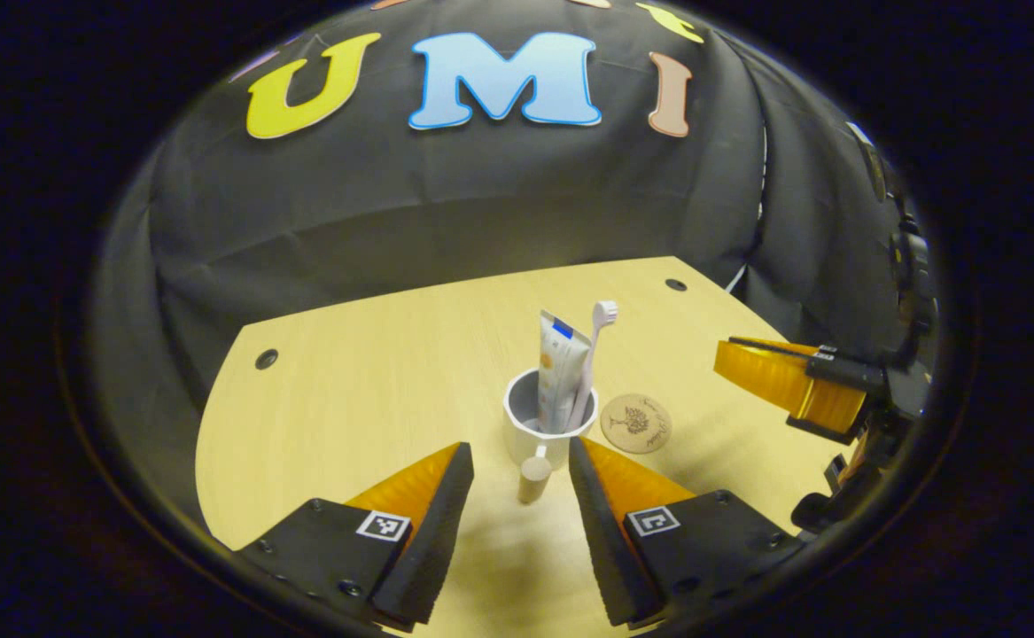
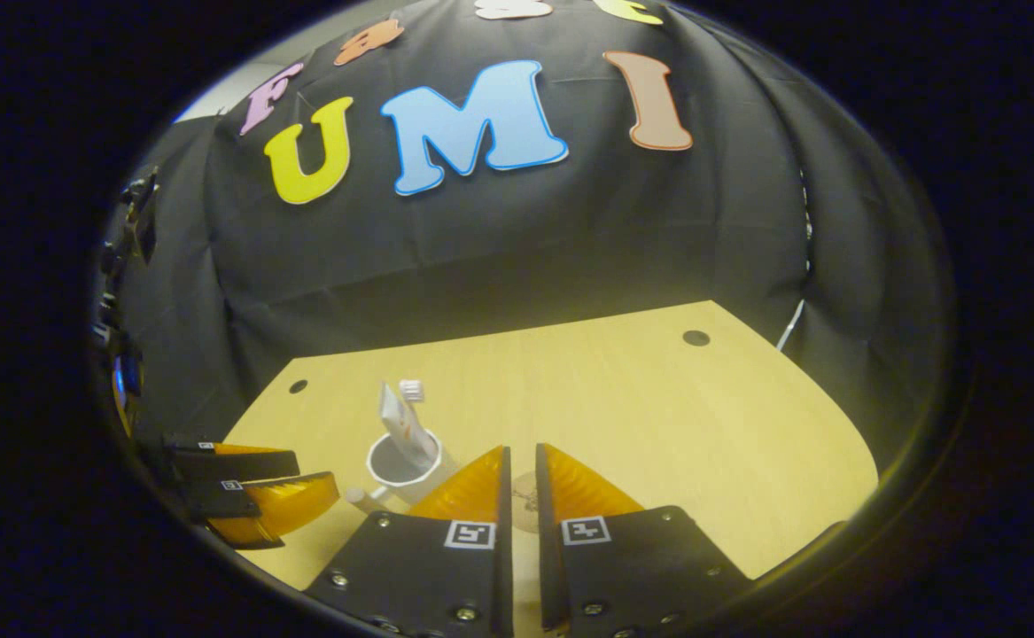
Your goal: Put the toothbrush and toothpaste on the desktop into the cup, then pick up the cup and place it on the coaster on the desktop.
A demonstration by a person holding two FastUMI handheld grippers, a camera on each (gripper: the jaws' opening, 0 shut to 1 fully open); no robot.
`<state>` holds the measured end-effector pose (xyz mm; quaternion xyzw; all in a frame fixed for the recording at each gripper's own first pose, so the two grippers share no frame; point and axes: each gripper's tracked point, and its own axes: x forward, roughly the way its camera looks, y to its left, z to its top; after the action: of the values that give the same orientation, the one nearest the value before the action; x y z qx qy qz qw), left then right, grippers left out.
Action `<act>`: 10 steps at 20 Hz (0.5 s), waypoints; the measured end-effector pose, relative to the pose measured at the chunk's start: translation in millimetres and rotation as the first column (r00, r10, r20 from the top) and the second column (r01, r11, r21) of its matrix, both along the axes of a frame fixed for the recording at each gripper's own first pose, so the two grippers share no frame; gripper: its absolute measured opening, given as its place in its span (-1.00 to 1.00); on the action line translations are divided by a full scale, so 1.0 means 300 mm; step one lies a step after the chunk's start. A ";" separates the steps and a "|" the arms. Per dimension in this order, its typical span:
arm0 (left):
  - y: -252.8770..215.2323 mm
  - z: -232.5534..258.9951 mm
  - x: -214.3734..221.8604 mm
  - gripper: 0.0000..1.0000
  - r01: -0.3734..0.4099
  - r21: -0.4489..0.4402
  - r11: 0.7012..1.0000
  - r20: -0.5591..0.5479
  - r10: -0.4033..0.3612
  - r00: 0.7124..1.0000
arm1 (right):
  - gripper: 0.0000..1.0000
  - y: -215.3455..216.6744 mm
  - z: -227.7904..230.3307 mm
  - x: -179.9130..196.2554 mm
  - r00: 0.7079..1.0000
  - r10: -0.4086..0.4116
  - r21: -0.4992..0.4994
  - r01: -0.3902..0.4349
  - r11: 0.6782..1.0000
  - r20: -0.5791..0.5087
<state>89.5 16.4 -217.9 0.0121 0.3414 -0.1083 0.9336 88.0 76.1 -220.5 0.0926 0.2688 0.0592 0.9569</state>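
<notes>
A white cup [image 1: 525,443] stands upright on the wooden desktop [image 1: 348,399], its wooden handle [image 1: 534,478] pointing toward my left gripper. A toothpaste tube [image 1: 561,372] and a pink toothbrush [image 1: 603,312] lean inside it. My left gripper [image 1: 518,446] is open, a finger on each side of the handle, just short of the cup. The round wooden coaster [image 1: 636,424] lies right beside the cup. In the right gripper view, my right gripper [image 2: 522,452] is shut with nothing in it, above the partly hidden coaster [image 2: 525,501]; the cup [image 2: 401,465] sits to its left.
The desktop has small dark holes [image 1: 266,359] near its far corners and ends at the black cloth wall. The right gripper [image 1: 734,354] hovers over the desk right of the coaster. The left gripper [image 2: 317,474] shows at the left of the right gripper view.
</notes>
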 end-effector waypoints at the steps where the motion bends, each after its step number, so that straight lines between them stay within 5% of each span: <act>1: -0.013 -0.009 0.006 0.52 0.014 0.003 1.000 -0.017 -0.014 1.000 | -0.75 -0.027 -0.005 -0.002 1.000 -0.013 0.000 0.013 1.000 -0.005; 10: -0.025 -0.198 0.065 0.51 0.119 0.084 0.989 -0.281 -0.091 0.955 | -0.75 -0.280 -0.068 -0.061 0.989 -0.130 -0.012 0.130 0.991 -0.068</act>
<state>108.9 8.8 -277.2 0.0617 0.4723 -0.1410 0.8679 69.6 -7.9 -241.0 0.1085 0.2952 -0.0075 0.9492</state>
